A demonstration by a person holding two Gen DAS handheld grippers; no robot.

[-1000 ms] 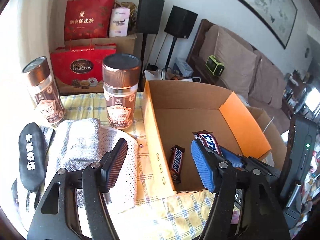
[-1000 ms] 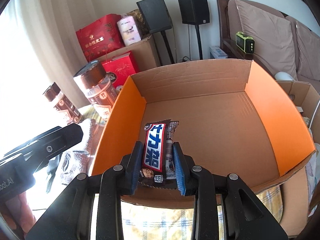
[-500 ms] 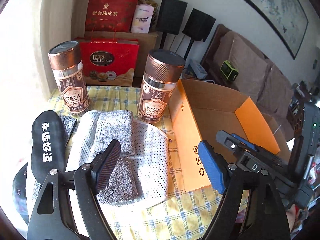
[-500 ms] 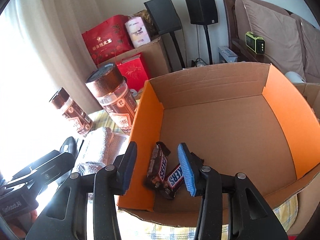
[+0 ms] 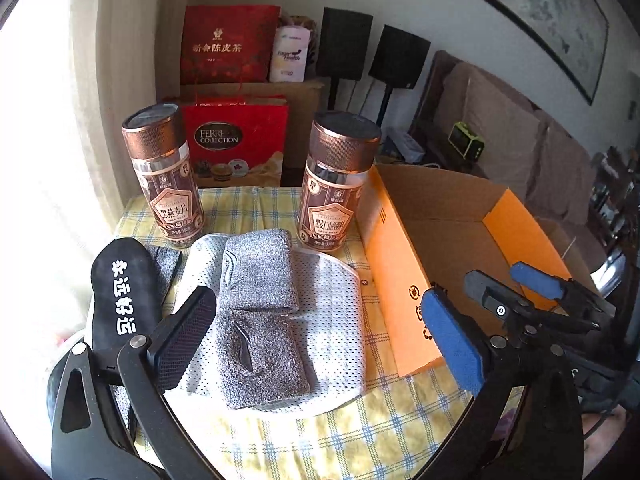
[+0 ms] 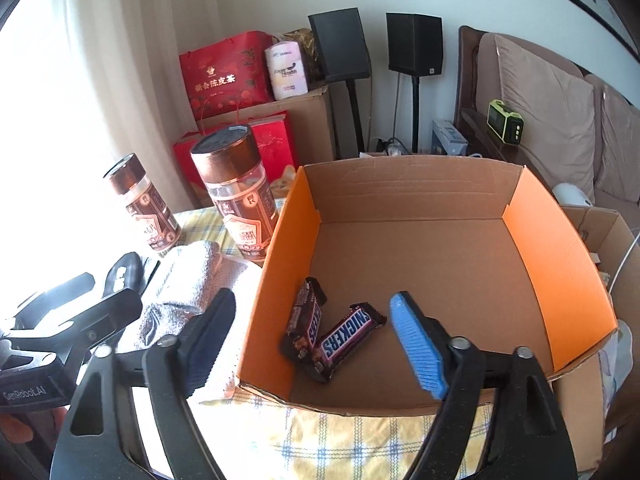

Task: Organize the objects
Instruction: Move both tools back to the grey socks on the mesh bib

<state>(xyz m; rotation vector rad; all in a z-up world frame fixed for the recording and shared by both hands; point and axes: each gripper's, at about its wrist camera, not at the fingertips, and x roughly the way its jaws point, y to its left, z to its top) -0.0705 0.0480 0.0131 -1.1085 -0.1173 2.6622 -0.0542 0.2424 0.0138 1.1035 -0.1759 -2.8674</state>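
The right gripper (image 6: 316, 344) stands wide, its jaws just having opened, nothing pressed between them; two Snickers bars (image 6: 328, 332) lie touching on the floor of the cardboard box (image 6: 560, 256), near its left wall. The left gripper (image 5: 320, 332) is also wide and empty, jaws just having opened, above folded grey cloths (image 5: 260, 312) on the checked tabletop (image 5: 360, 432). Beyond them stand two copper-lidded jars (image 5: 332, 184), one beside the box.
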